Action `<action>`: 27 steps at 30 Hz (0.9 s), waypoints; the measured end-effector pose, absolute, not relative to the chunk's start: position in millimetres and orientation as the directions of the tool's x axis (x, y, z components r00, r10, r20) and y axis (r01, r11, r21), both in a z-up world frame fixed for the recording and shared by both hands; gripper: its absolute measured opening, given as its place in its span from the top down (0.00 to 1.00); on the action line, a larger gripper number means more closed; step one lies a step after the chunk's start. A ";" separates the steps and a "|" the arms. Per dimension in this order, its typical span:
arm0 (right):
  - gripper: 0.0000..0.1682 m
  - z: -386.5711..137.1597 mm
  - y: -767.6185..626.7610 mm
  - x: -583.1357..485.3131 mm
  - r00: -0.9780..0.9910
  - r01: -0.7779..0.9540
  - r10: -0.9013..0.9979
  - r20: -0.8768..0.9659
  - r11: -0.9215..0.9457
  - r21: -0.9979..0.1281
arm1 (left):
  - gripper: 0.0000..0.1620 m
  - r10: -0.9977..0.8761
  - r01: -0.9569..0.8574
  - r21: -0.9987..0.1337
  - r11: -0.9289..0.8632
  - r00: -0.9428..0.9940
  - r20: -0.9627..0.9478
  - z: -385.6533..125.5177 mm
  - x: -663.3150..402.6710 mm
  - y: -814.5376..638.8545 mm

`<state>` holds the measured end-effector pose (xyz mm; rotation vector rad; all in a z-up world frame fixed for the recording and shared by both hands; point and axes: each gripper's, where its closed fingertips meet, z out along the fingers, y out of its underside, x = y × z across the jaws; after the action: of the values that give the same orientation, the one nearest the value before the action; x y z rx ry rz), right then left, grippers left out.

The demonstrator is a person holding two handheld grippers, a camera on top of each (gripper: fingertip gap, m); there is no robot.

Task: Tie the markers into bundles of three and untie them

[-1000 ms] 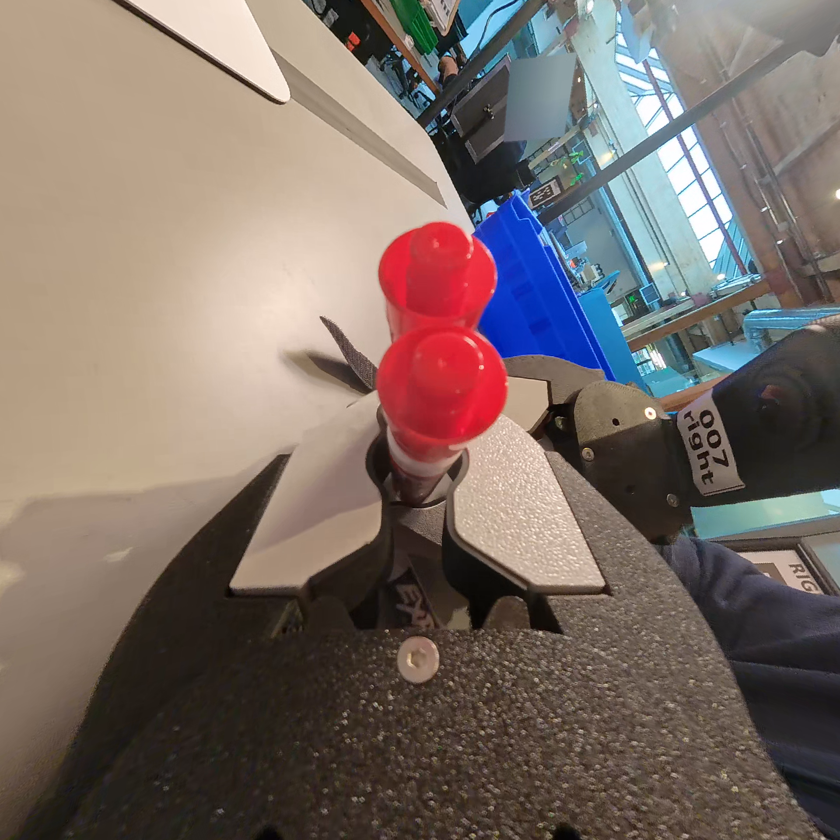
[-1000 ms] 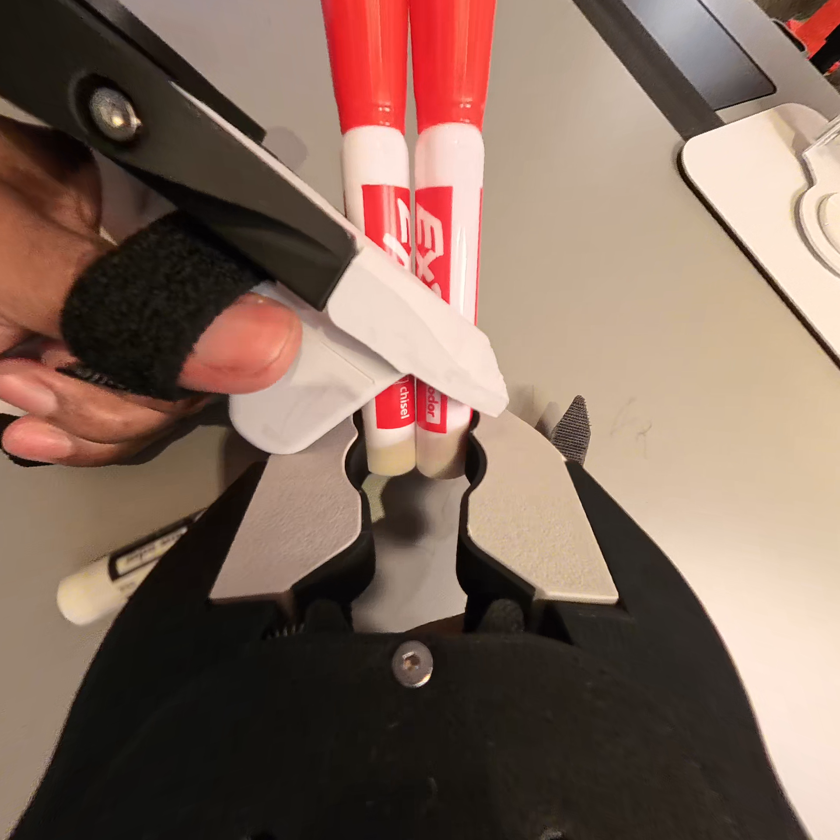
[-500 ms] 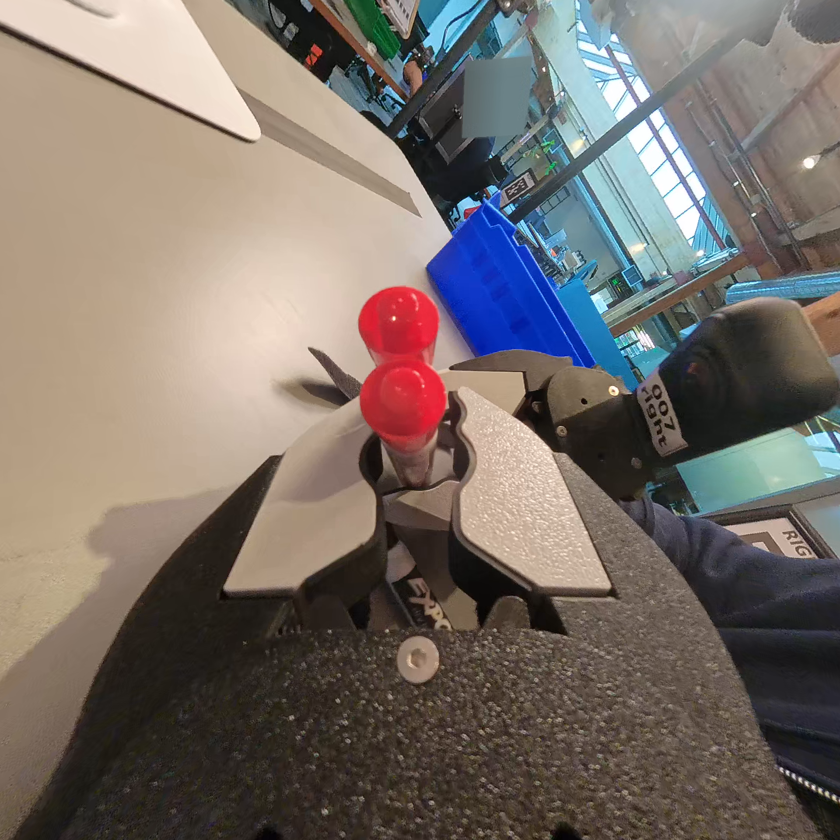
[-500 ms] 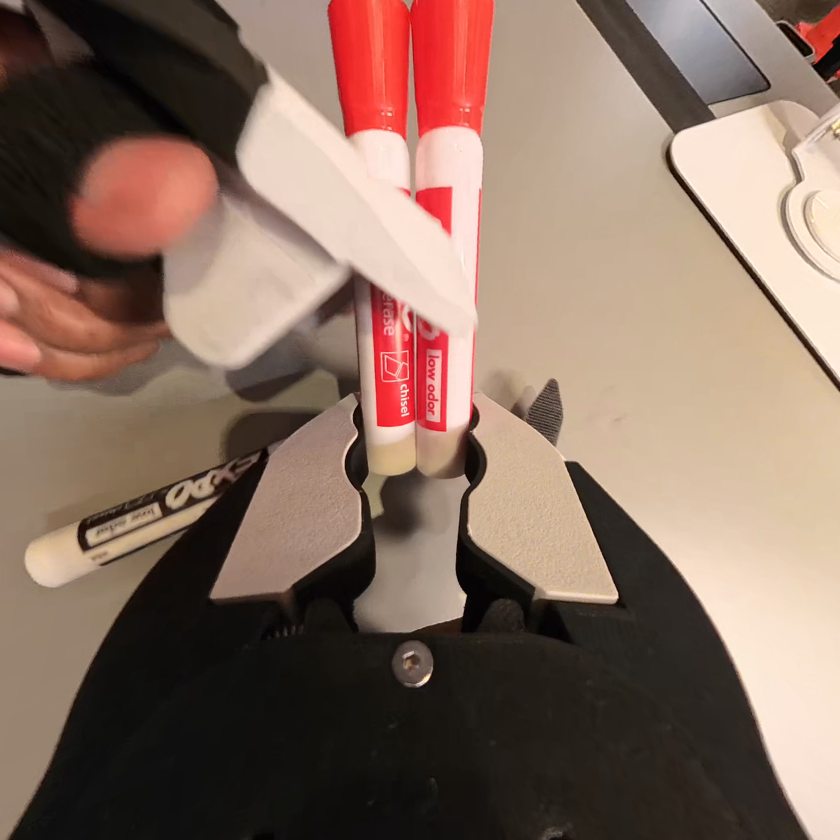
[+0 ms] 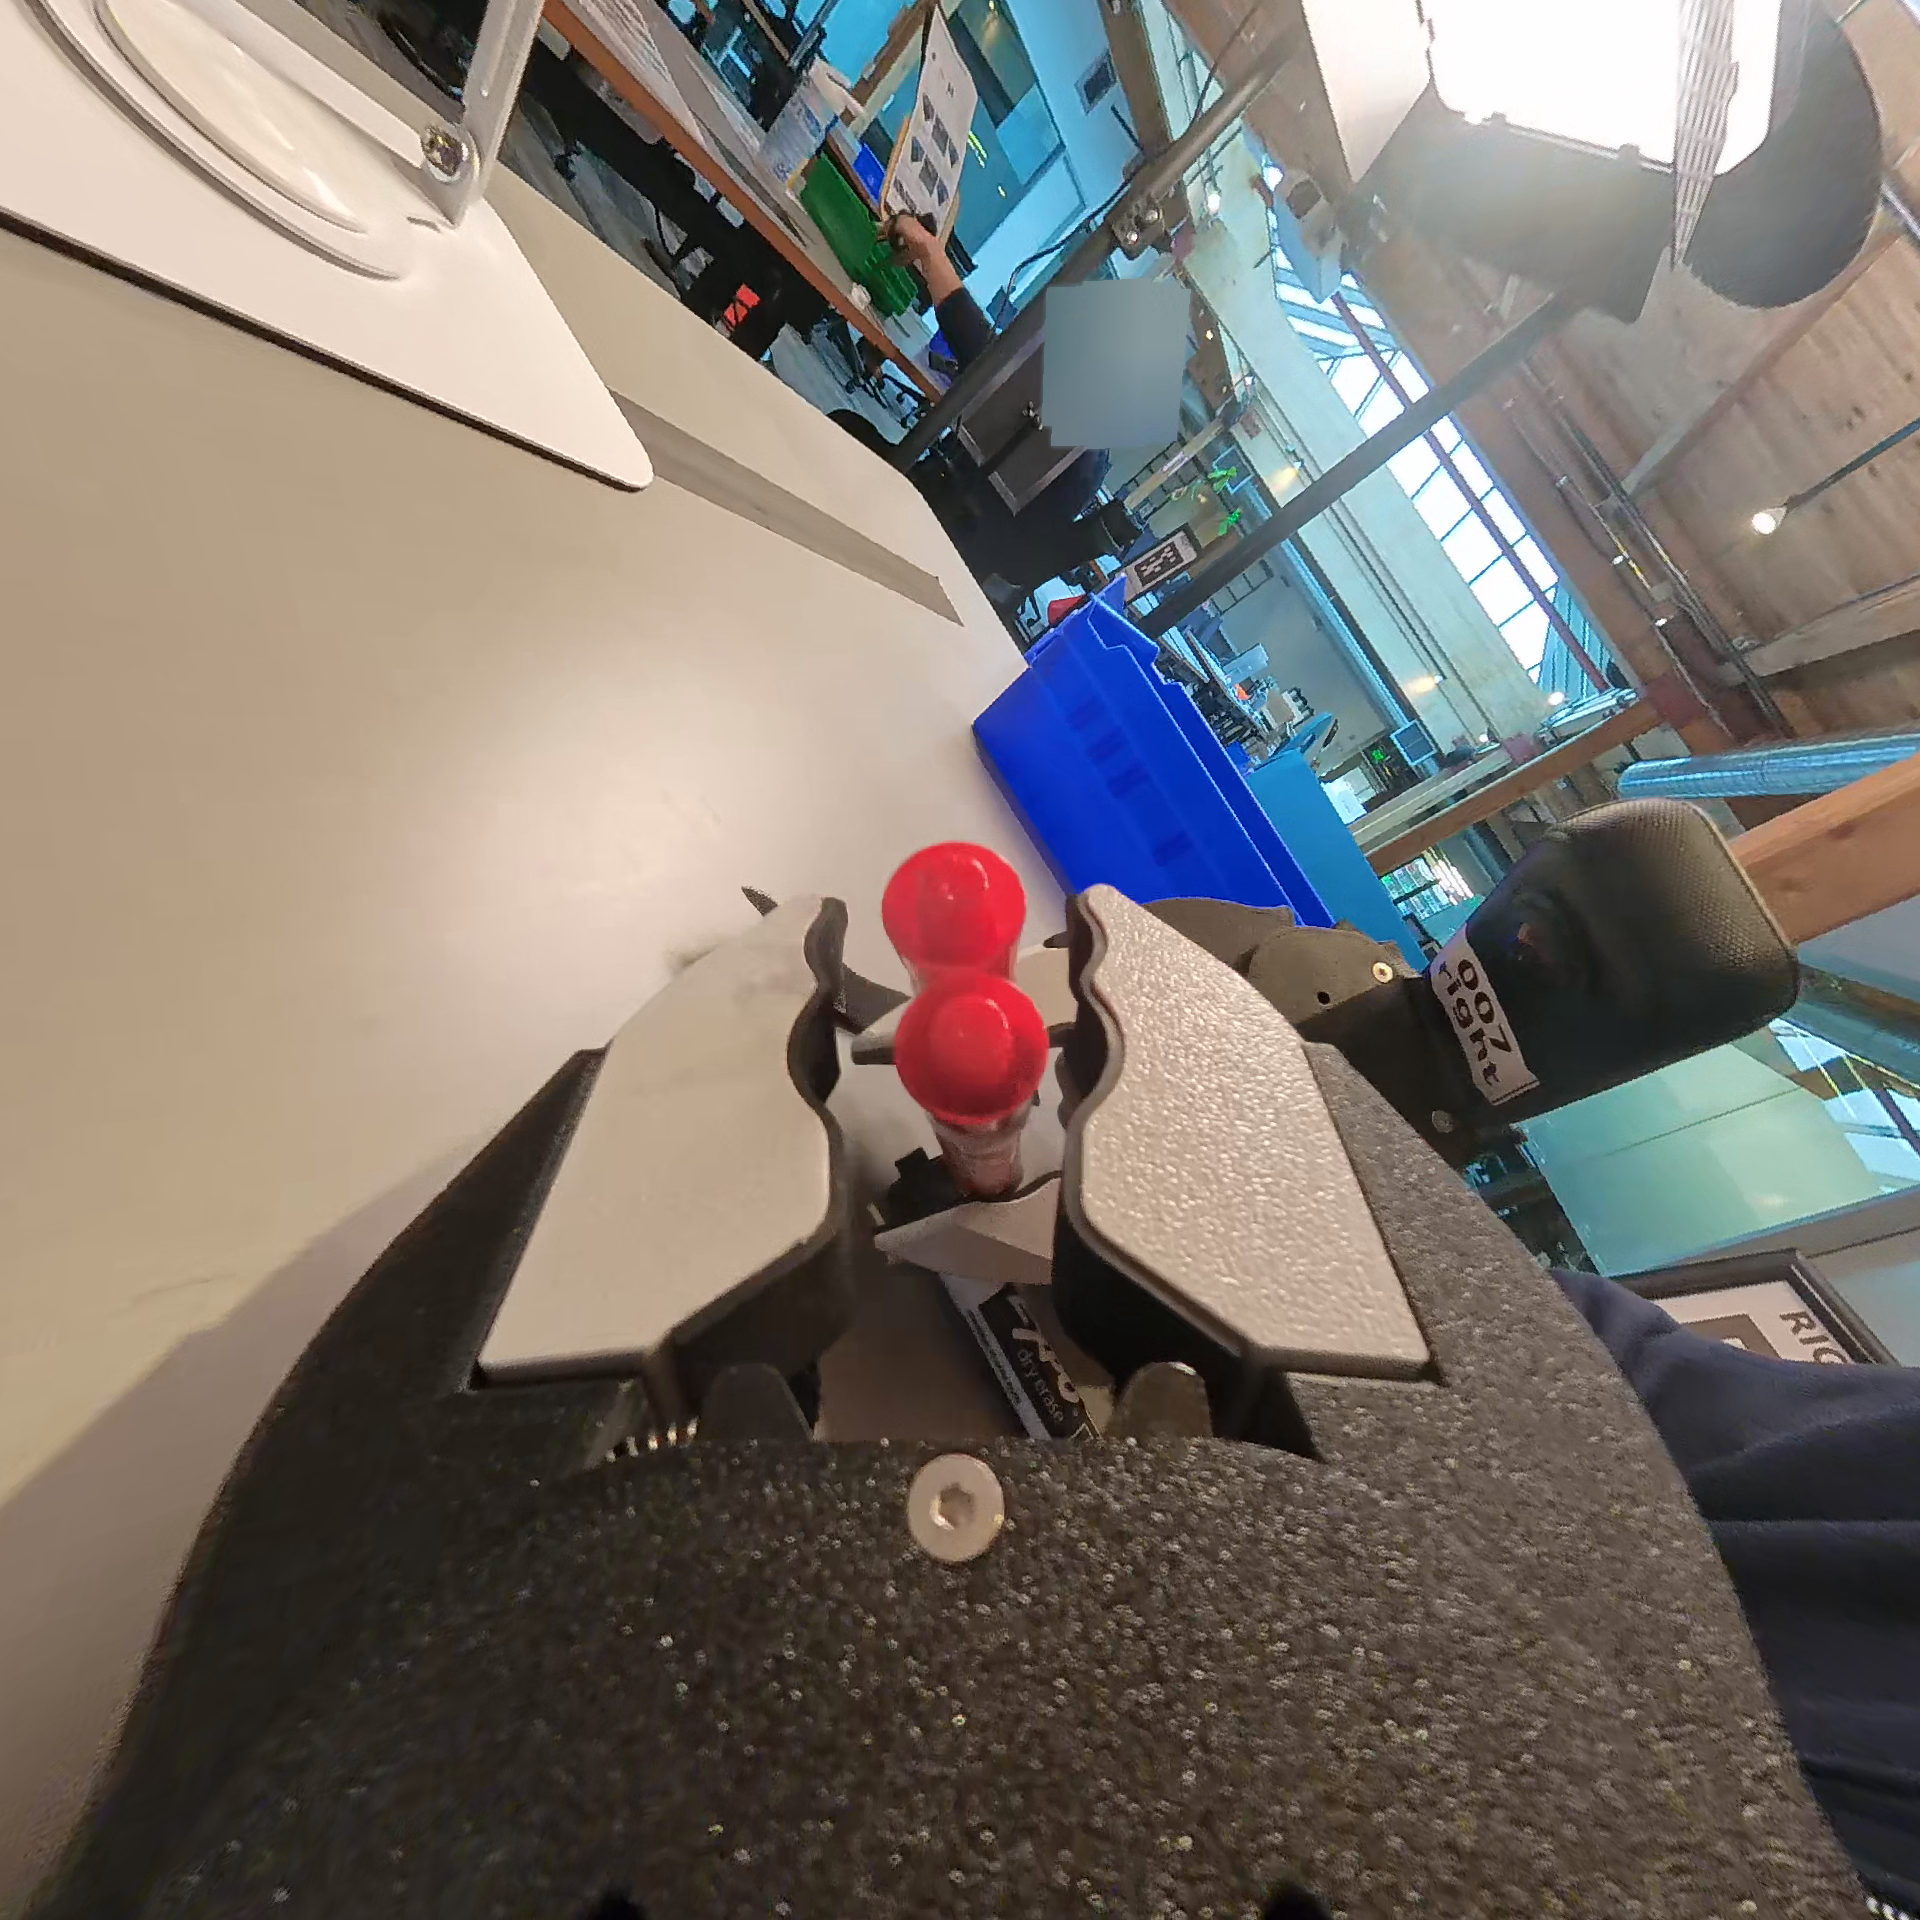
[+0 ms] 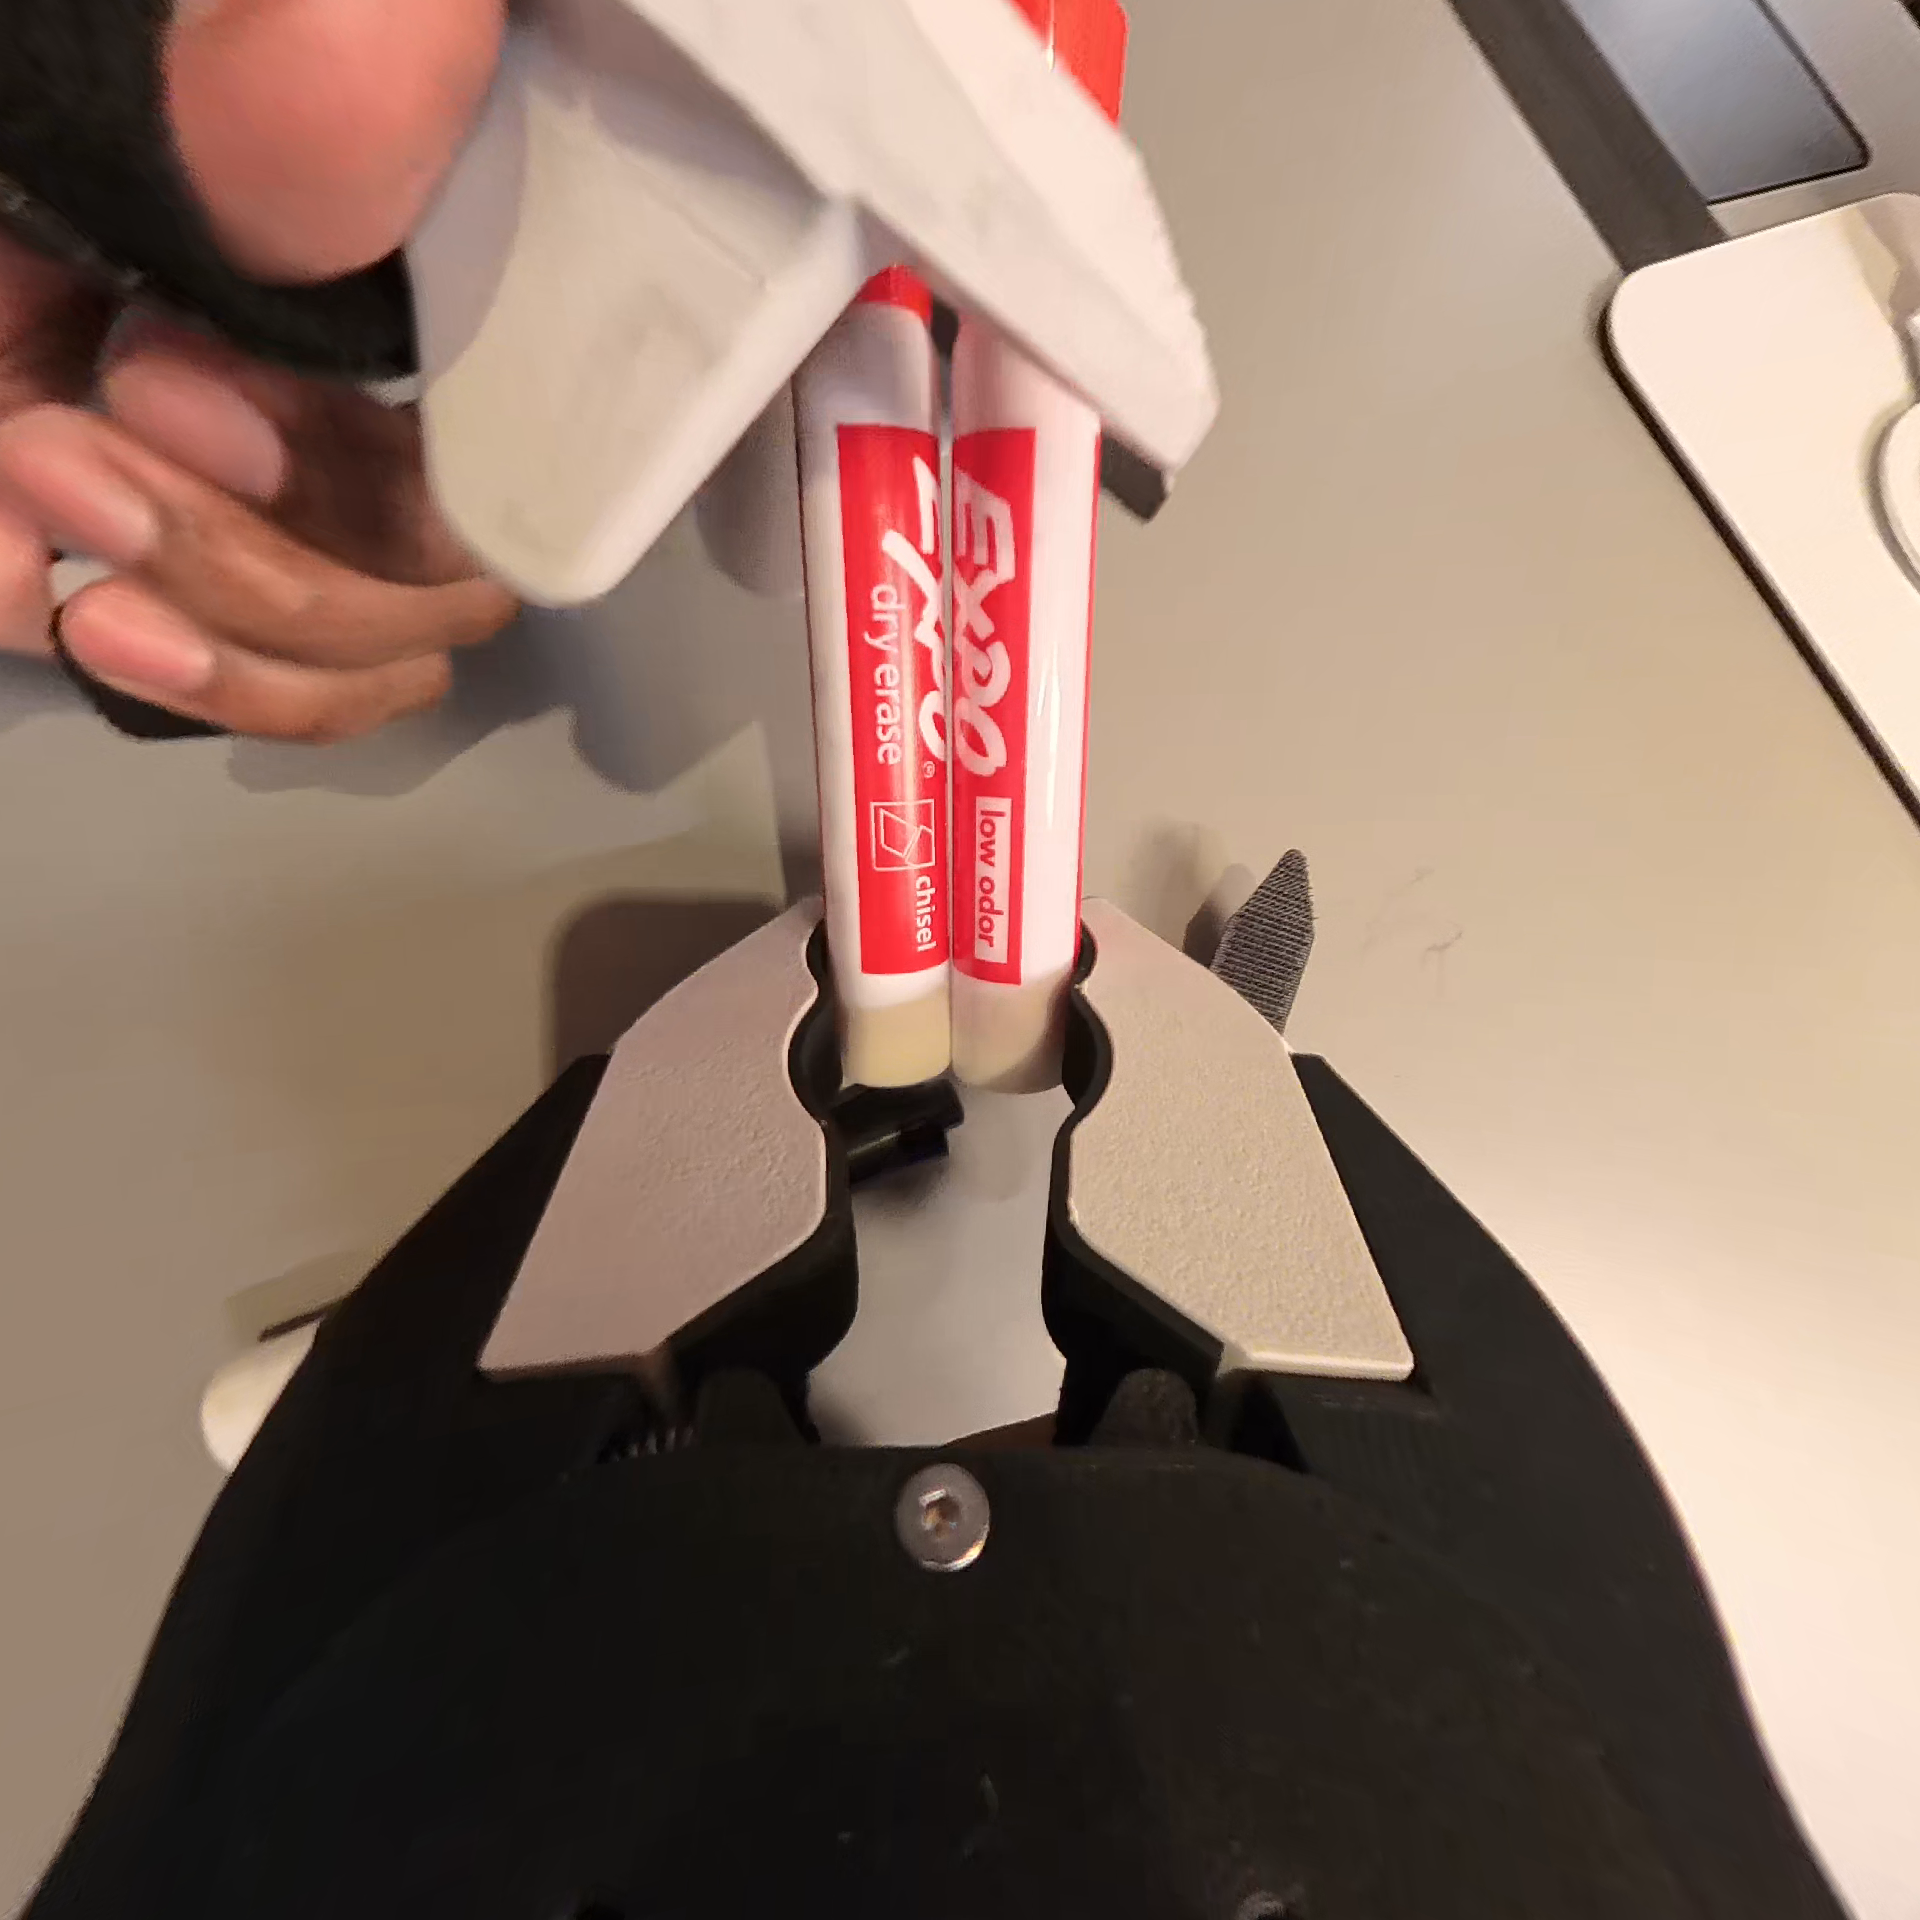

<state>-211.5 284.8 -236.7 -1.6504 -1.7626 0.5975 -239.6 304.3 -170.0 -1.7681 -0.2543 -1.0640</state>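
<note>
Two red markers [image 6: 951, 727] pinched, seemingly, in right gripper [image 6: 948, 997].

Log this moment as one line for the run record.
right tool: shut on two red markers | left tool: open around their caps | third marker: on table, unbundled

The red markers' [image 6: 951, 665] caps are hidden behind the motion-blurred left gripper [image 6: 727, 239]; a white marker [image 6: 244, 1397] is mostly covered by the right gripper [image 6: 951, 997].

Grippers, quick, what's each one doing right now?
Left gripper: open, fingers either side of the two red markers' caps, not clamping.
Right gripper: shut on the red markers' tail ends.
</note>
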 end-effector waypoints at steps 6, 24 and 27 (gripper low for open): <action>0.76 -236.4 284.7 -208.2 -0.021 0.708 0.990 0.142 0.115 -0.697 | 0.85 -0.293 0.609 -0.620 -0.495 0.554 0.779 -172.2 -234.1 303.0; 0.76 -237.6 280.7 -205.5 -0.017 0.738 0.991 0.131 0.101 -0.668 | 0.89 -0.234 0.749 -0.471 -0.466 0.409 0.882 -176.7 -232.6 303.1; 0.76 -236.3 280.5 -205.0 -0.010 0.745 0.993 0.121 0.088 -0.661 | 0.89 -0.227 0.781 -0.434 -0.449 0.371 0.901 -175.0 -232.3 302.9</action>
<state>-205.0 280.5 -236.3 -1.7090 -1.8086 0.5679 -232.3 302.9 -175.0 -1.6392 -0.5019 -1.2713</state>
